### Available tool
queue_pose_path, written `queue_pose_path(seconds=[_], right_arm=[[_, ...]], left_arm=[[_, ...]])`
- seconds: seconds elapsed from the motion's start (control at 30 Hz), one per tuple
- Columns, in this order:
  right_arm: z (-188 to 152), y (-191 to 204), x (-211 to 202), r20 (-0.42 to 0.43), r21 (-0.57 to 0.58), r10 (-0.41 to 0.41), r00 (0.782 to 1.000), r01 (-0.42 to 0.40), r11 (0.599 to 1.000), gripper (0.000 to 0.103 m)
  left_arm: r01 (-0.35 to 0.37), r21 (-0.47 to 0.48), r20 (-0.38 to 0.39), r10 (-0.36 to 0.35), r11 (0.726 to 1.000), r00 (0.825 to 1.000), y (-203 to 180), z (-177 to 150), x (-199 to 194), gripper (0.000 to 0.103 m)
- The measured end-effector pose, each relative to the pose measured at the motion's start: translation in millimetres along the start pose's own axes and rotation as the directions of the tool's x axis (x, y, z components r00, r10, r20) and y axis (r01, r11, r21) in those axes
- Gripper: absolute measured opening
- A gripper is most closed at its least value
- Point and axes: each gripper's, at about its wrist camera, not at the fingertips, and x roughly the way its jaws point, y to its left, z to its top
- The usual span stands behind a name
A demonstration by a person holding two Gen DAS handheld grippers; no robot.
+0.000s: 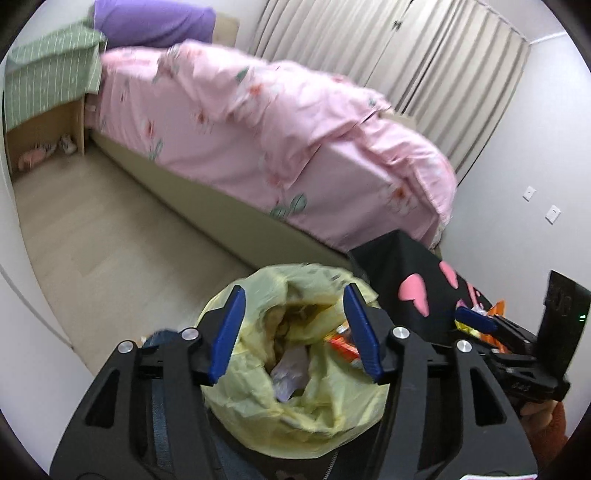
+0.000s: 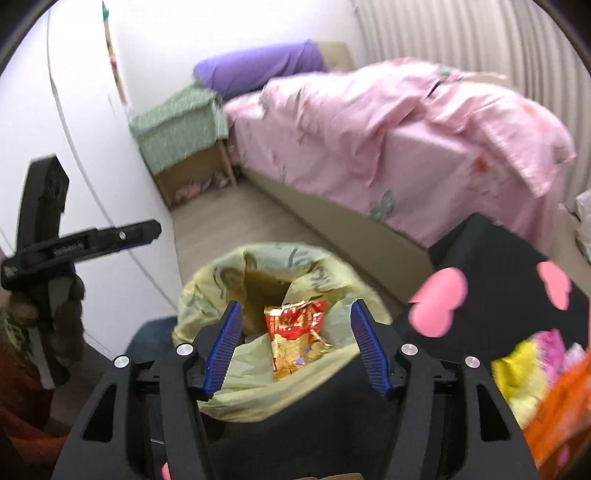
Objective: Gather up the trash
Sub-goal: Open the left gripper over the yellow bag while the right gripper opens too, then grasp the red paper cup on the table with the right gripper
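Two grippers, left gripper [image 1: 293, 334] and right gripper [image 2: 295, 347], hovering over one crumpled yellow plastic trash bag [image 1: 258, 391], jaws wide, holding nothing; one red-gold foil wrapper [image 2: 297, 338] lying inside.

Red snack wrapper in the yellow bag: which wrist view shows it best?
The right wrist view: the red snack wrapper lies unobstructed in the yellow bag's mouth. In the left wrist view only an orange-red sliver shows beside a blue finger.

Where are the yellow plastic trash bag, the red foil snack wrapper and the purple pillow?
Yellow plastic trash bag [image 2: 207, 291], right wrist view, left rim.
Red foil snack wrapper [image 2: 295, 332], right wrist view, middle.
Purple pillow [image 1: 155, 22], left wrist view, middle.
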Motion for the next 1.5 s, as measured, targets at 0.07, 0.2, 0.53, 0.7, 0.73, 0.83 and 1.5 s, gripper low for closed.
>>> queue_pose_path(seconds=[0.07,0.2,0.53,0.7,0.73,0.83,1.5], right_arm=[[-4.0,-2.8,-24.8,0.042,-0.002,-0.010,0.999,0.011,1.000,0.065],[-25.3,-12.1,-73.0,0.048,0.005,-0.061,0.997,0.061,0.998,0.065],[-107.5,-50.3,-184.8,0.125,0.092,-0.421,0.899,0.412,0.907,0.065],[-152.1,-94.3,-216.7,0.078,0.264,-0.495,0.865,0.461,0.847,0.065],[-163.0,-103.5,-222.6,0.071,0.299,-0.516,0.854,0.475,0.827,0.065],[-182.4,-116.7,-230.8,0.048,0.343,-0.562,0.826,0.515,0.786,0.065],[-118.5,-129.8,-126.4,-0.049,-0.238,-0.466,0.883,0.443,0.864,0.057]], left_arm=[[0.002,0.026,0.014,-0.002,1.000,1.000,-13.6,-0.1,-4.2,0.053],[0.034,0.038,0.000,-0.034,0.999,0.999,-40.9,-5.9,-1.2,0.054],[0.209,0.174,-0.166,-0.180,0.962,0.970,-141.6,-50.7,33.1,0.054],[0.354,0.260,-0.232,-0.297,0.898,0.926,-200.7,-67.1,37.2,0.054],[0.383,0.277,-0.246,-0.320,0.881,0.915,-215.1,-69.8,39.8,0.054],[0.407,0.310,-0.265,-0.333,0.859,0.905,-243.4,-74.7,49.6,0.054],[0.314,0.243,-0.265,-0.249,0.918,0.932,-215.3,-74.5,64.5,0.054]])
